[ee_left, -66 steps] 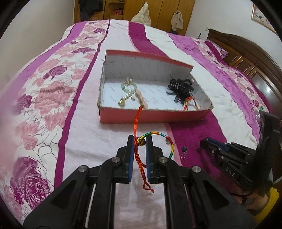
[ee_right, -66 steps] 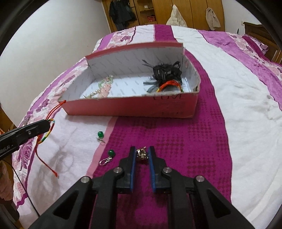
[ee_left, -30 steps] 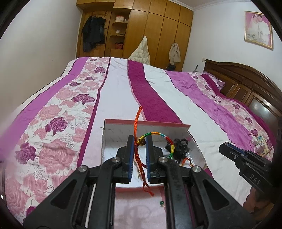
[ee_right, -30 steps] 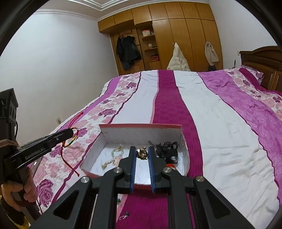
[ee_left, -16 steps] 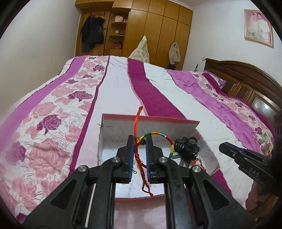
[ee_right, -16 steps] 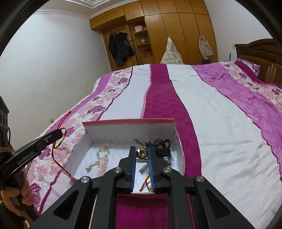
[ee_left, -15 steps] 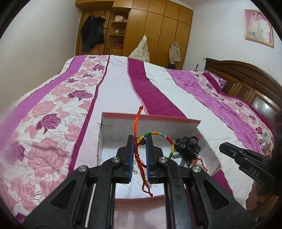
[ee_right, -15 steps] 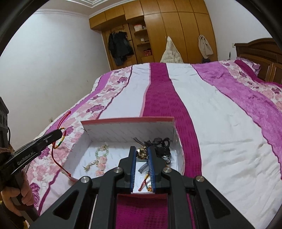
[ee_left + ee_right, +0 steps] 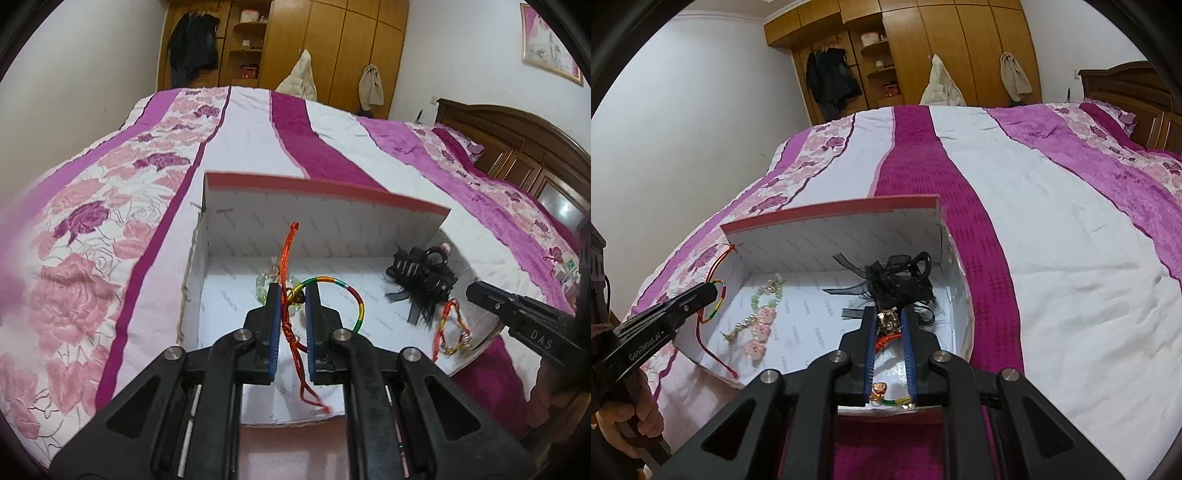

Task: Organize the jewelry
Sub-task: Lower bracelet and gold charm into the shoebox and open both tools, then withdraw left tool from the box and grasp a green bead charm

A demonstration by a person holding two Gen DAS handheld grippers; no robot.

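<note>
A pink box [image 9: 325, 188] with a white inside lies open on the bed. My left gripper [image 9: 293, 295] is shut on a rainbow cord bracelet [image 9: 349, 291] with red strings, hanging over the box's left part. In the right wrist view my right gripper [image 9: 890, 317] is shut on a small gold bell [image 9: 889, 320], above the box's [image 9: 831, 214] right part. Inside lie a black hair clip [image 9: 421, 273], a green bead bracelet [image 9: 766, 295], pink flower pieces [image 9: 759, 332] and another red-yellow cord bracelet [image 9: 448, 328].
The bed wears a quilt [image 9: 1052, 229] striped white, magenta and floral pink. Wooden wardrobes [image 9: 923, 48] with hanging coats stand behind. A dark wooden headboard [image 9: 517, 140] is at the right. A hand [image 9: 631, 417] holds the left tool.
Both grippers have come down and forward over the box, each with its piece still held. The box looks larger and nearer than before.
</note>
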